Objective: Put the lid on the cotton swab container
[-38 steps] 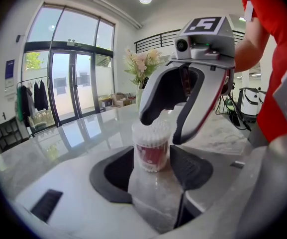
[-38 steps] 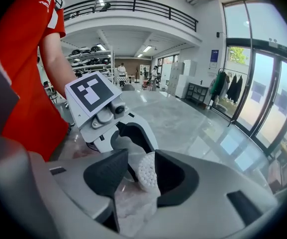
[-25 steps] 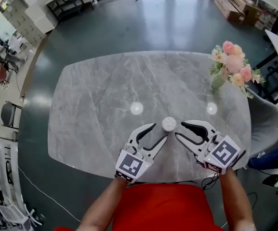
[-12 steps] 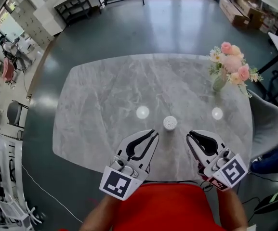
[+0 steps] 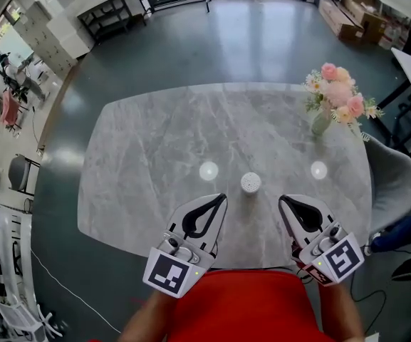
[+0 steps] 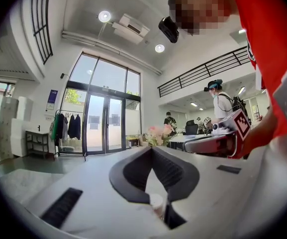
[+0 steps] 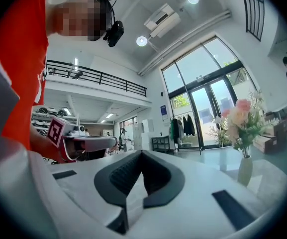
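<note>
"Looking down from your head view, you have the cotton swab container (image 5: 251, 183) standing on the grey marble bench (image 5: 155, 155). It is close to the 6 o'clock edge and about midway along it. Its top is round, white and speckled, and I cannot tell from here whether that is the lid."

"Where are my grippers against it?"

"Your left gripper (image 5: 222, 197) is at about 7 o'clock of the container, and your right gripper (image 5: 281, 199) is at about 4 o'clock. Both are near it and neither touches it. It stands in the open just beyond the gap between the two tips."

"And the fingers?"

"They are pressed together on both. In the left gripper view your left fingers (image 6: 133, 176) meet at the tip, with the black pads drawn into a point. The right gripper view shows the same on your right fingers (image 7: 160, 176). Neither pair is pinching the container or anything else."

"What else is on the bench?"

"A pale vase (image 5: 321, 122) of pink flowers (image 5: 337, 91) stands at 2 o'clock of the container, well apart from it and near the bench's right end. Two bright light reflections lie on the stone. One reflection (image 5: 208, 170) is at 10 o'clock of the container and the other reflection (image 5: 318, 169) is at 2 o'clock. A grey chair (image 5: 394, 184) stands beside the bench at its 3 o'clock end."
</note>
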Demonstrator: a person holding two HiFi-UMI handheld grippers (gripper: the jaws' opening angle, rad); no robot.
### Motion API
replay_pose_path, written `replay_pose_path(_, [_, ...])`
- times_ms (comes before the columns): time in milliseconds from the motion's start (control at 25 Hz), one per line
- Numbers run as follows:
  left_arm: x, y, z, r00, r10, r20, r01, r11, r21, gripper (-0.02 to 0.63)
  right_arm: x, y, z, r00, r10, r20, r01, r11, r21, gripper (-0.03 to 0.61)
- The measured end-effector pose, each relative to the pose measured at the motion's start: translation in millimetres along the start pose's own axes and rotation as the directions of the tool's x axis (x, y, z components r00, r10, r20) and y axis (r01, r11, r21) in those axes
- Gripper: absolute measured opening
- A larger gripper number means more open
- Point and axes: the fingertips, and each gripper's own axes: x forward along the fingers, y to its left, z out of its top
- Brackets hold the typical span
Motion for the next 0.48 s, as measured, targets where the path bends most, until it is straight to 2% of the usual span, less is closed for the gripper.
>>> replay_pose_path(480, [3.5, 8.5, 3.8, 1.0, -0.005, 0.031, 0.005, 1.0, -0.002, 0.018, 10.2, 0.9, 7.0, 1.0, -0.005, 0.018, 0.005, 1.0, -0.002, 0.005])
